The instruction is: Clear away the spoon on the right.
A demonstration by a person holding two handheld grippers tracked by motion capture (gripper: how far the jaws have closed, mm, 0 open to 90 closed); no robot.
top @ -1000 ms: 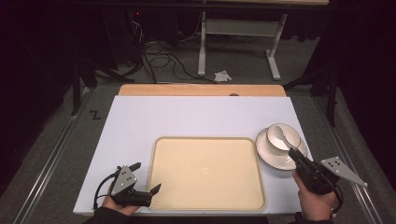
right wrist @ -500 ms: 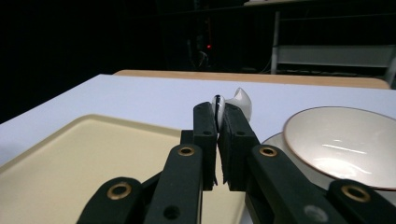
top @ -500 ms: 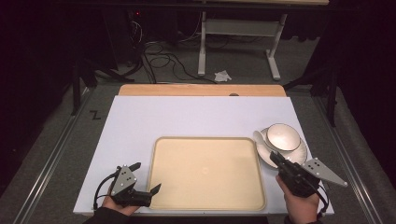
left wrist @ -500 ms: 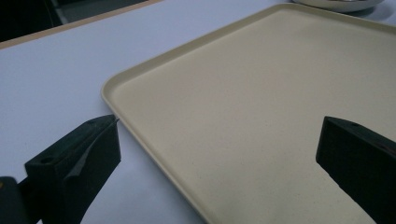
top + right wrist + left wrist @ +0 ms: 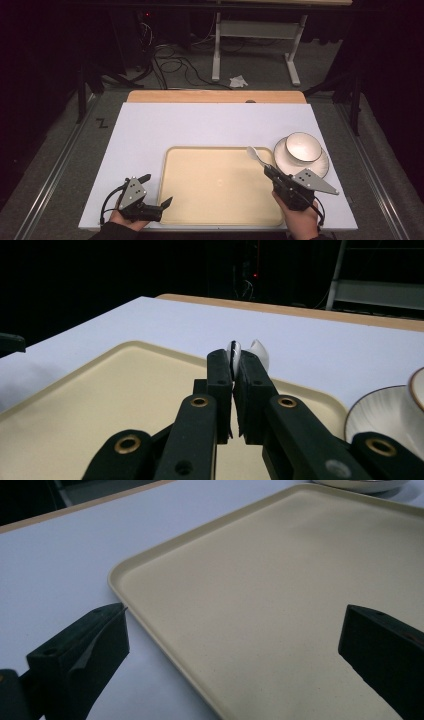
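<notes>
One white spoon (image 5: 254, 153) clamped in the right gripper (image 5: 270, 172) over one beige tray (image 5: 220, 210); one bowl (image 5: 303, 146) on one saucer (image 5: 320, 167); left gripper (image 5: 165, 204) gapes wide, empty

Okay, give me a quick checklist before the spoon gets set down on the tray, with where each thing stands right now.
1. Right claw clamped on the spoon: ok.
2. Spoon over the tray: ok, bowl end above its far right corner.
3. Tray surface bare for landing: ok.
4. Left claw out of the way: ok, open at the tray's near left edge.
5. Bowl sits steady on its plate: ok.
6. Spoon clean: cannot tell.
</notes>
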